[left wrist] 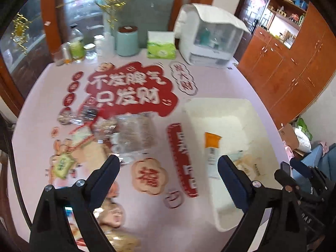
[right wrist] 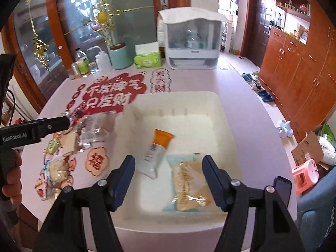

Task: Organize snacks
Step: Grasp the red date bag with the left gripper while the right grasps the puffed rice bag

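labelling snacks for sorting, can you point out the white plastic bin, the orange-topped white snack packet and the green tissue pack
white plastic bin (right wrist: 223,124), right wrist view, bare right wall.
orange-topped white snack packet (right wrist: 156,154), right wrist view, middle of the white wrapper.
green tissue pack (left wrist: 161,50), left wrist view, centre of its green front.

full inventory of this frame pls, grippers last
tray: 1, white, right part of the table
orange-topped packet: 1, white and orange, in the tray
cracker packet: 1, pale blue and tan, in the tray near its front wall
loose snacks: a pile, mostly clear wrappers, on the table left of the tray
tissue pack: 1, green, back of the table
canister: 1, pale blue, left of the tissue pack
storage box: 1, white, back right
table: 1, pink with red stickers
left gripper: open, empty, above the table
right gripper: open, empty, above the tray
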### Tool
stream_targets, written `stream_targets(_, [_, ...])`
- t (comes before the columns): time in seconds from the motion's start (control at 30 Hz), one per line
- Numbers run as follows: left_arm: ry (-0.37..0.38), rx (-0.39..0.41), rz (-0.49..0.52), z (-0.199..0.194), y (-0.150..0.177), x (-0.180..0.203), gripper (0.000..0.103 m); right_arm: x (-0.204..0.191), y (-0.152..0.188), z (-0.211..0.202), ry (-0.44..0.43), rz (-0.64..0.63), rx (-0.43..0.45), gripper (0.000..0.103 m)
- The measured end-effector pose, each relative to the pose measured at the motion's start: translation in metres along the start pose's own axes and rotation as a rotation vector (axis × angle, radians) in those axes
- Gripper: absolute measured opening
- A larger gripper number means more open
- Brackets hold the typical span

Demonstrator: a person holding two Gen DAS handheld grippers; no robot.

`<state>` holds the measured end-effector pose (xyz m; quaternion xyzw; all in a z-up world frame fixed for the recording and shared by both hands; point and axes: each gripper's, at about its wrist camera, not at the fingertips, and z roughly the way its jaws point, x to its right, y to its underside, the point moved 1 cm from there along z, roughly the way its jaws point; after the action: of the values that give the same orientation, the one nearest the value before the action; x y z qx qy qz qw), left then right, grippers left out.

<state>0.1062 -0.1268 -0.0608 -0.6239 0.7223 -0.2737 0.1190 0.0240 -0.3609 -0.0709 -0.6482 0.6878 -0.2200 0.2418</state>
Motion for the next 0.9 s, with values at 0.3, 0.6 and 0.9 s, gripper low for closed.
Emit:
stream_targets(0.3, [-0.108,0.070,0.028,-0.074,0.019,-0.097,0.094,-0.086,0.004,-0.025,-0.079,-0.056,0.033,0.067])
stream_targets(0.6, [-0.072,-0.015,0.049,-0.074,0.059,-0.175,0.094,-0.183,0.037,-0.020,-0.183,-0.207,0.007,0.067])
stream_targets(0.9, [0.010,-0.140,0.318,-0.027,0.133,-0.194,0.094,-0.244,0.112,0.034,-0.310,-0.477,-0.135,0.067])
